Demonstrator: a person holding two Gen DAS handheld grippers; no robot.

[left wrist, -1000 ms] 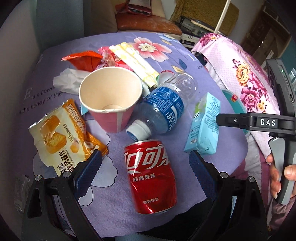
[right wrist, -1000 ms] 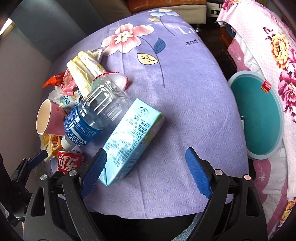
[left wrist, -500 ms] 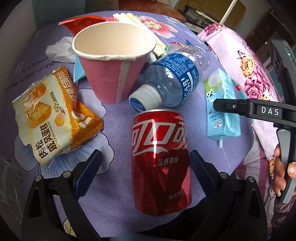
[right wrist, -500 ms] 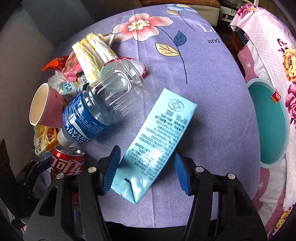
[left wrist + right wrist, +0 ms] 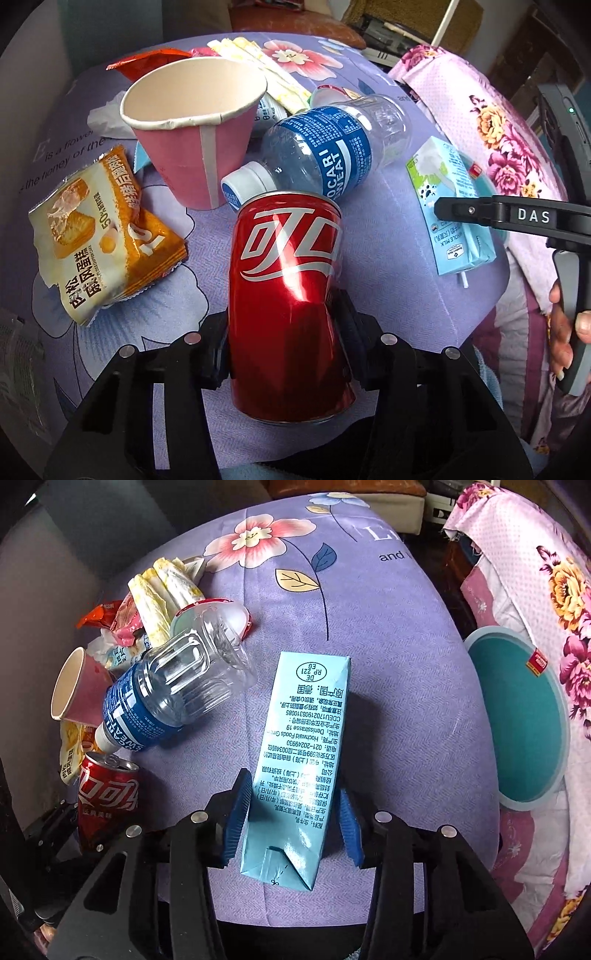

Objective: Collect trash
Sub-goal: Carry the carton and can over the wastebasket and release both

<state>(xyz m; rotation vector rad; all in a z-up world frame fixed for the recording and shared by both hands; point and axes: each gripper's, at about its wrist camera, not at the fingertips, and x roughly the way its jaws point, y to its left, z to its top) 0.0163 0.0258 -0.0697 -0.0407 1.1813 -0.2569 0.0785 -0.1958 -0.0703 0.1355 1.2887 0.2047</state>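
A red cola can [image 5: 288, 280] stands near the front edge of the purple tablecloth [image 5: 388, 646]. My left gripper [image 5: 284, 326] is closing on it: both pads press its lower sides and the right side is dented. A light blue milk carton [image 5: 306, 731] lies flat on the cloth, and my right gripper [image 5: 293, 808] is shut on its near end, one blue pad on each long side. The left wrist view shows the same carton [image 5: 447, 206] under the right gripper's black finger [image 5: 480, 212]. In the right wrist view the can [image 5: 107, 794] is at the lower left.
Behind the can lie a pink paper cup [image 5: 195, 122], a clear blue-labelled bottle [image 5: 332, 147] and an orange snack packet [image 5: 99, 236], with more wrappers [image 5: 162, 590] beyond. A teal round bin [image 5: 517, 720] sits right of the table by a floral cloth [image 5: 535, 572]. A hand [image 5: 565, 332] holds the right gripper.
The left jaws came in from wide open and now squeeze the can. The right jaws closed on the carton, which turned to lie in line with the gripper.
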